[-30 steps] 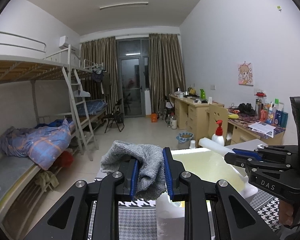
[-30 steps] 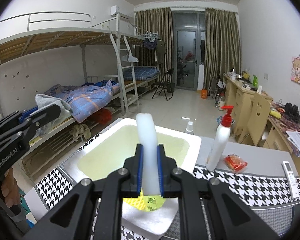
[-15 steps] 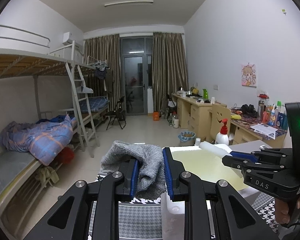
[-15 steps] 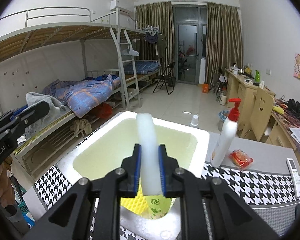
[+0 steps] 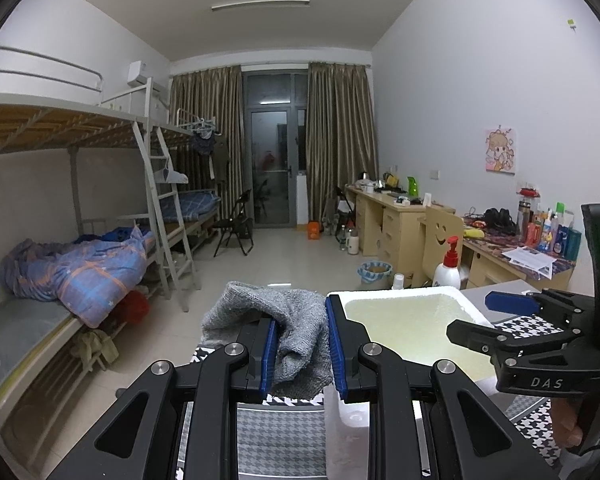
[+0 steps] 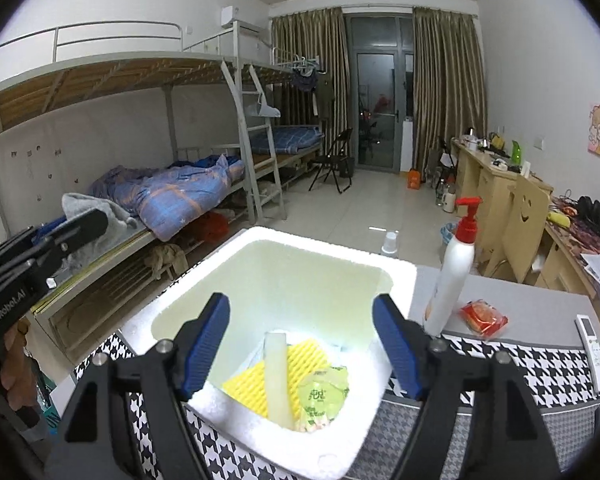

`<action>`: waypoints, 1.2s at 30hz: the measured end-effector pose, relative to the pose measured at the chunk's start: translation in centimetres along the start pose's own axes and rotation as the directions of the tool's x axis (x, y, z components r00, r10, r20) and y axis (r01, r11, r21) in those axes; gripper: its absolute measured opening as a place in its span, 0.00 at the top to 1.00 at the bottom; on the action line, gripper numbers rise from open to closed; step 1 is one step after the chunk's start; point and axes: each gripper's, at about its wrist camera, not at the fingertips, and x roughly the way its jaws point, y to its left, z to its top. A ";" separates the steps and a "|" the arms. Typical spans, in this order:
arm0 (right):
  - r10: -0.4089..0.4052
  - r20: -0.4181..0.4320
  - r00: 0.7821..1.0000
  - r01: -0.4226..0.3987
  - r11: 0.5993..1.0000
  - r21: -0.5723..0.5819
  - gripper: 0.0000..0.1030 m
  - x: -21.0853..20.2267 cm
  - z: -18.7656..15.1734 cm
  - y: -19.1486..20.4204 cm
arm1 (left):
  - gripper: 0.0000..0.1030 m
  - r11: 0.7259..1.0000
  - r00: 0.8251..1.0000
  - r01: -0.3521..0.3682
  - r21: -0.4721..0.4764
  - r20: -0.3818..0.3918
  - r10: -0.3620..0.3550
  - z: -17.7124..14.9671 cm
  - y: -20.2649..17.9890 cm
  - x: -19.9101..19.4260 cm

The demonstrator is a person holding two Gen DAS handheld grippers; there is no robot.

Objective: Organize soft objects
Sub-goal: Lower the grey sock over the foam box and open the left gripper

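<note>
My left gripper is shut on a grey knitted cloth and holds it up just left of the white foam box. The cloth also shows in the right wrist view. My right gripper is open above the foam box. A white foam stick lies inside the box on a yellow sponge, beside a green packet. The right gripper also shows at the right in the left wrist view.
A white pump bottle with a red top stands right of the box. A red packet and a white remote lie on the houndstooth-covered table. Bunk beds stand on the left, desks on the right.
My right gripper has opened and let go of the white foam stick, which now lies in the box. My left gripper still holds the grey cloth.
</note>
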 end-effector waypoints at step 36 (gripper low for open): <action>-0.086 0.087 0.992 0.080 0.994 0.069 0.08 -4.5 -1.5 -3.3 | 0.76 0.986 0.991 0.133 0.097 -0.009 -0.133 1.2 -4.1 0.8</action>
